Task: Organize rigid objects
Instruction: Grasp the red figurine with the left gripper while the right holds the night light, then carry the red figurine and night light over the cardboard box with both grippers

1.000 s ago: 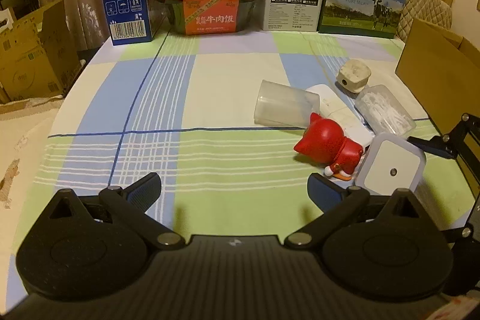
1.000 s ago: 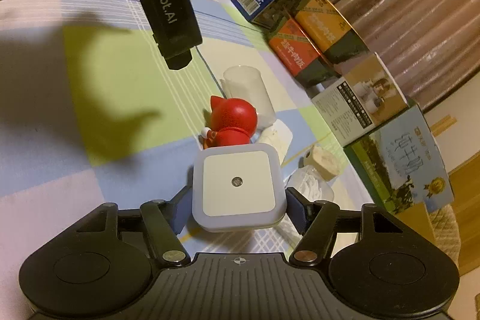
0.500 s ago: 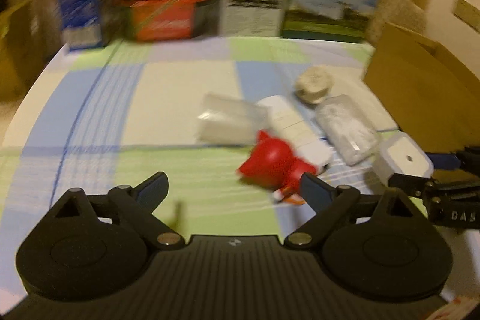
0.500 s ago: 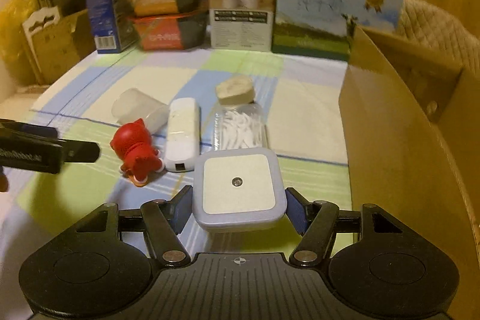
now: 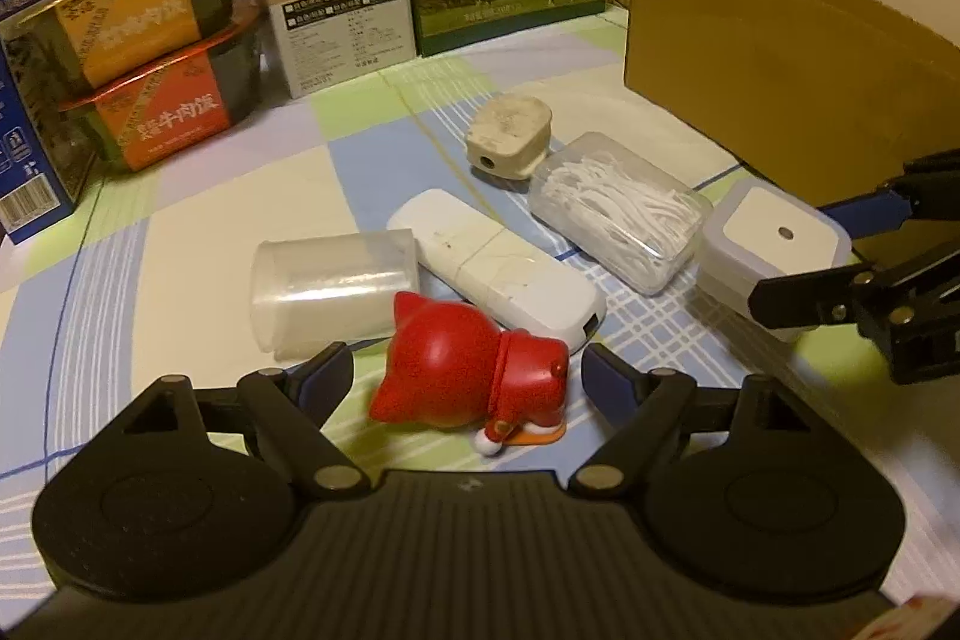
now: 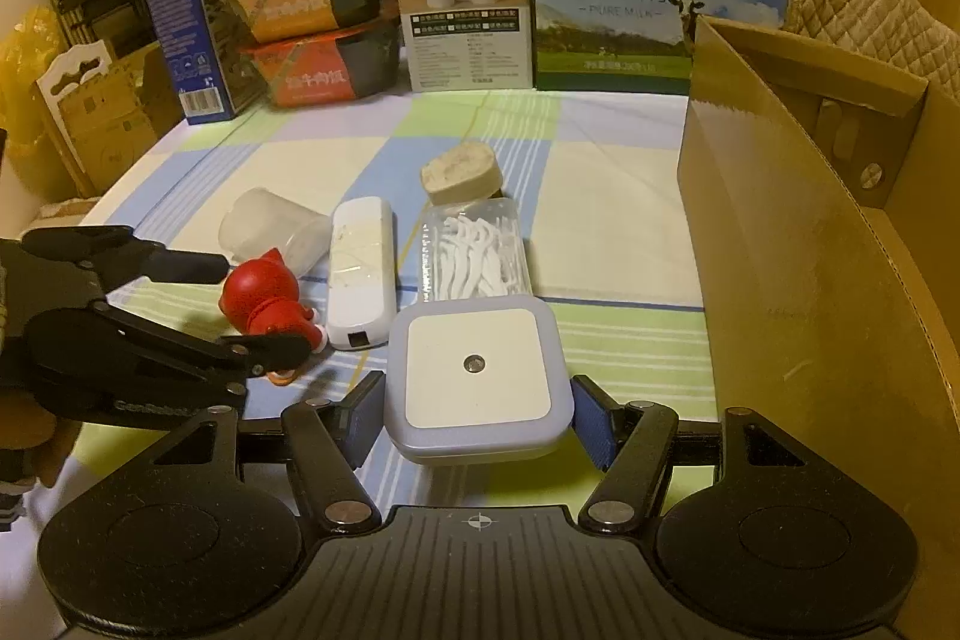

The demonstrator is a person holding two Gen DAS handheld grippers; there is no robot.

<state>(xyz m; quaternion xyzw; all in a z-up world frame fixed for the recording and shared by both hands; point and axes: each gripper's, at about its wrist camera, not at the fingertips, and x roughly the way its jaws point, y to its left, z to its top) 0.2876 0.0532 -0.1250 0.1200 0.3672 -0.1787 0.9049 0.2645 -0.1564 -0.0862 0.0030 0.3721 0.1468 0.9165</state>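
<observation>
Left claw, jaws just closing, straddles the glossy red plastic cat figurine lying at 6 o'clock on the checked tabletop, pads not yet touching. Right claw grips the square white night-light. Risk: the rounded figurine may squirt out of an off-centre pinch.

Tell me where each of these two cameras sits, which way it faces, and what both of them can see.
Left wrist: sits on the left gripper, facing down and forward at the red figurine between its open fingers, which have just been closing; the right gripper's fingers show at the right edge.
Right wrist: sits on the right gripper, facing the checked cloth and cardboard box; its pads grip the square night light, and the left gripper shows at left.
Shared: figurine, night light, floss-pick box, white remote.
</observation>
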